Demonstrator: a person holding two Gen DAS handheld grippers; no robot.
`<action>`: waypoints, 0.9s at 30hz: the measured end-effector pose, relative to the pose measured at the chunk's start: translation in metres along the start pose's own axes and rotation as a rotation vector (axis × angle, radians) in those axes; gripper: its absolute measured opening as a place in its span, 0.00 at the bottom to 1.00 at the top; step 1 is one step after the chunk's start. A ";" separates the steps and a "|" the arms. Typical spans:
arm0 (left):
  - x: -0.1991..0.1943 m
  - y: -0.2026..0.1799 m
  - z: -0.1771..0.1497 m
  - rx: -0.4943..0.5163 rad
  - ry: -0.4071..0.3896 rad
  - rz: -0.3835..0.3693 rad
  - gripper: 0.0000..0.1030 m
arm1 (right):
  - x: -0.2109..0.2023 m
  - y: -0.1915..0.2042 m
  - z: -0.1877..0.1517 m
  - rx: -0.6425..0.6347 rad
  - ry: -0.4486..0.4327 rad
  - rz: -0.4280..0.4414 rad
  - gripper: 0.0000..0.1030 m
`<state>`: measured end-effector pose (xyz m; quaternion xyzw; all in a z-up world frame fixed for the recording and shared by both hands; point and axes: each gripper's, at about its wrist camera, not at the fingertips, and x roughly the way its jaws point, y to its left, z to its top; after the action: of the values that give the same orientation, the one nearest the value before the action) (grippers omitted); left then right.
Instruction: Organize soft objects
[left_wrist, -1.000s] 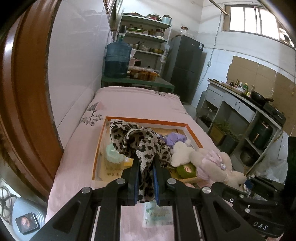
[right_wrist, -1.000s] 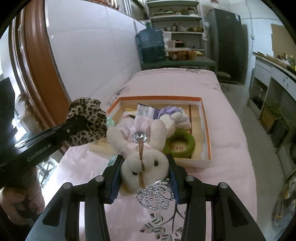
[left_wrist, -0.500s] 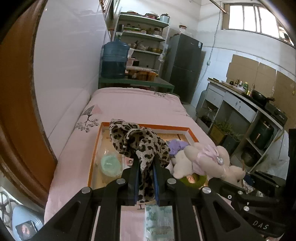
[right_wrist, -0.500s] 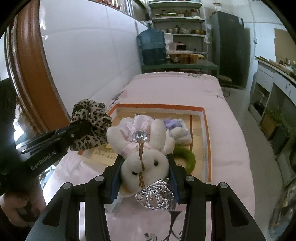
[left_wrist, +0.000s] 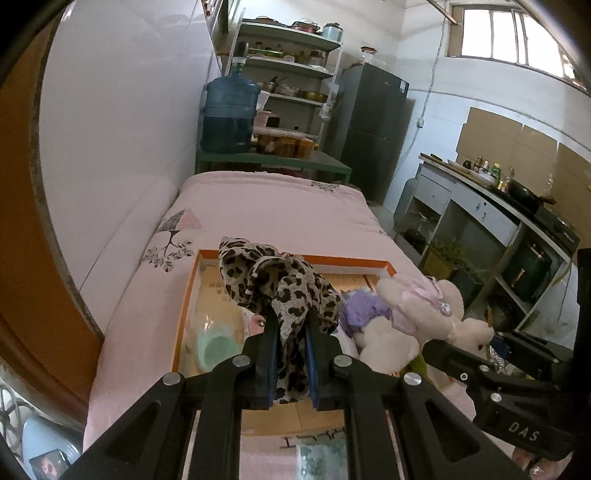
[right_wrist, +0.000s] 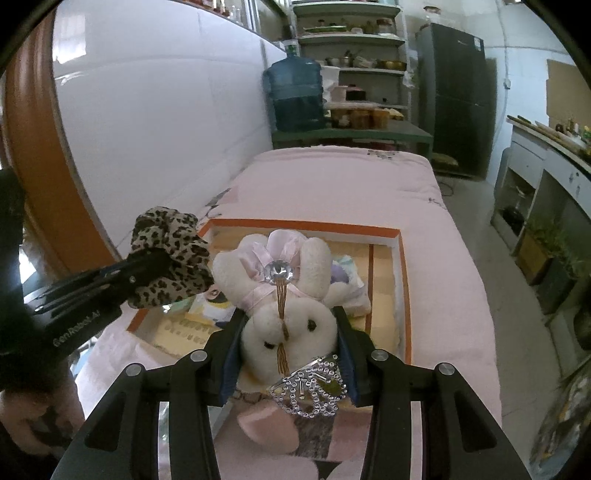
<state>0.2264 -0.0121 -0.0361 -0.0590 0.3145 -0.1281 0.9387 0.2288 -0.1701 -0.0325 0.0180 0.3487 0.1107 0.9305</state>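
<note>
**Two grippers holding soft objects above an orange-rimmed tray**

Left wrist view. The left gripper (left_wrist: 290, 325) was clamped on a leopard-print fabric piece (left_wrist: 273, 284). Its jaws stood close together with the cloth pinched between them. The fabric's long axis ran along the fingers: a tail hung back toward the camera, and the bunched bulk pointed forward, over the near left part of the tray (left_wrist: 184, 314). Below it, in the tray, lay a pale green round item (left_wrist: 214, 345) in clear wrapping.

Right wrist view. The right gripper (right_wrist: 290, 332) was closed on the head of a white plush rabbit (right_wrist: 288, 314). The toy's long axis lay along the fingers, its ears pointing away from the camera and its pink feet toward it. The face was turned upward. A pink bow with a clear gem (right_wrist: 279, 269) sat between the ears, and a rhinestone tiara (right_wrist: 312, 384) lay at its chin. The rabbit hung over the tray's near edge.

Farther in the tray lay a purple soft item (left_wrist: 364, 308). The tray rested on a pink quilt (right_wrist: 332, 184). Beyond the bed stood a blue water jug (left_wrist: 229, 114), shelves (left_wrist: 291, 55) and a dark refrigerator (left_wrist: 373, 133).
</note>
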 end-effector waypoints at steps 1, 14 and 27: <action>0.002 0.000 0.001 -0.001 0.000 0.001 0.12 | 0.002 -0.001 0.001 -0.001 0.001 -0.002 0.44; 0.035 0.011 0.028 -0.025 0.013 -0.003 0.12 | 0.033 -0.021 0.042 -0.052 0.021 -0.012 0.44; 0.086 0.023 0.053 -0.102 0.152 -0.061 0.13 | 0.099 -0.037 0.076 -0.090 0.173 0.009 0.44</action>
<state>0.3298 -0.0128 -0.0475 -0.1065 0.3892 -0.1445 0.9035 0.3584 -0.1815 -0.0427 -0.0319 0.4224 0.1314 0.8962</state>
